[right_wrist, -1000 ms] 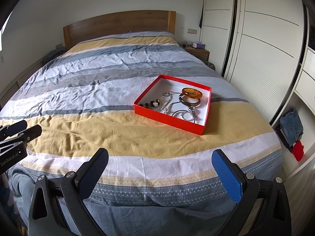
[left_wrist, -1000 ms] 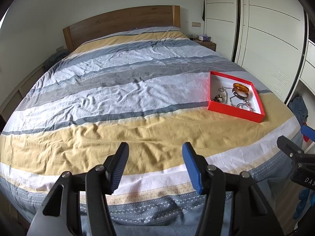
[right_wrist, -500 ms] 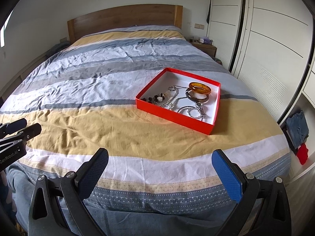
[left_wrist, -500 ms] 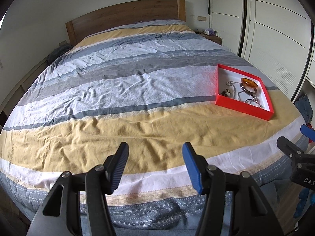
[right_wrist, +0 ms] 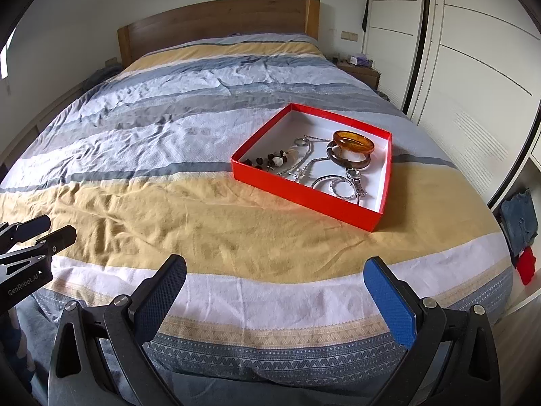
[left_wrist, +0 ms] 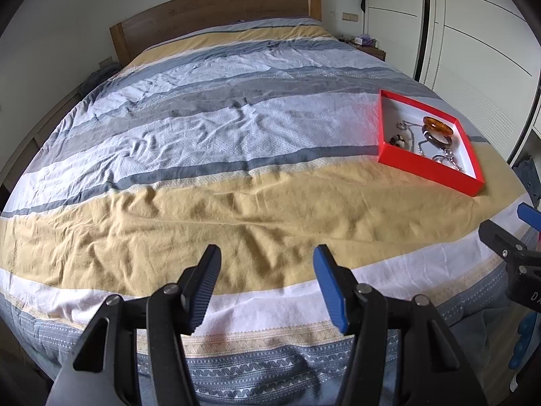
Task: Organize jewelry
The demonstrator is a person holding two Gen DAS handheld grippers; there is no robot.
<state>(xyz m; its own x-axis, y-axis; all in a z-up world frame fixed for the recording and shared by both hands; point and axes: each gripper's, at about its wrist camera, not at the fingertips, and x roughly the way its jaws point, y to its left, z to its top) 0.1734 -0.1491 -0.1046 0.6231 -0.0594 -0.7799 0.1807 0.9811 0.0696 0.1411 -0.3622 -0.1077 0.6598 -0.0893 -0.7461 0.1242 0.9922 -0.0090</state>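
**A:** What have I got in front of me?

**B:** From where I sit at the controls, the landmark is the red box (right_wrist: pixel 312 192), lying on the striped bedspread (right_wrist: pixel 169 209) where the yellow band meets the white-and-grey ones. It sits flat, open side up, white inside.

**A:** And the jewelry?

**B:** All inside the red box. An amber bangle (right_wrist: pixel 353 141) rests at its far right corner, leaning on a darker brown bangle (right_wrist: pixel 348 159) just nearer to me. Silver chains (right_wrist: pixel 304 162) run through the middle, a dark beaded piece (right_wrist: pixel 270 161) lies toward the box's left corner, and silver rings or hoops (right_wrist: pixel 338 186) sit against its near wall. The chains are tangled; I cannot tell them apart.

**A:** My tools?

**B:** My right hand-held gripper (right_wrist: pixel 275 291) hovers over the foot of the bed, well short of the red box, fingers spread wide with nothing between them. My left hand-held gripper (left_wrist: pixel 267 280) is also parted and empty, and the red box (left_wrist: pixel 429 165) lies far off to its right. Neither touches the box.

**A:** Anything else around?

**B:** A wooden headboard (right_wrist: pixel 216 30) beyond the red box, white wardrobe doors (right_wrist: pixel 473 67) to the right of it, and a nightstand (right_wrist: pixel 360 71) between those two.
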